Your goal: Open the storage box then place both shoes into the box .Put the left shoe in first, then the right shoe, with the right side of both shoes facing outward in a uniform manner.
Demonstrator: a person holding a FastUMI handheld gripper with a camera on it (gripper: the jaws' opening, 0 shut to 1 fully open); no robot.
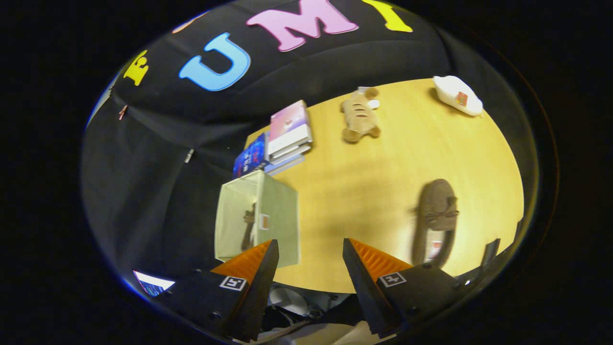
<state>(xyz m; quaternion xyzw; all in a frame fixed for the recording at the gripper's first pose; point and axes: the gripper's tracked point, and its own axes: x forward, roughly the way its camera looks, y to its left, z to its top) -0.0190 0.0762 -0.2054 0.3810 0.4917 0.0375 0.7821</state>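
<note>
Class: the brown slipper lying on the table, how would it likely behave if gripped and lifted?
The brown slipper looks soft and fuzzy, so it probably sags. It likely weighs little. Its bow suggests fabric, which should grip rather than slide. The tool is open and holds nothing.

The surface [364, 191] is brightly and warmly lit, while the booth's cloth wall [158, 191] stays dark. A soft shadow lies across the surface between the box [280, 215] and the shoe [436, 215]. The shoe looks smeared by motion blur, with a dark shadow along its left side. The fisheye lens bends the surface's far edge and squeezes things near the rim. The hand-held gripper [310, 254], fingers apart with nothing between them, looks sharp.
</note>
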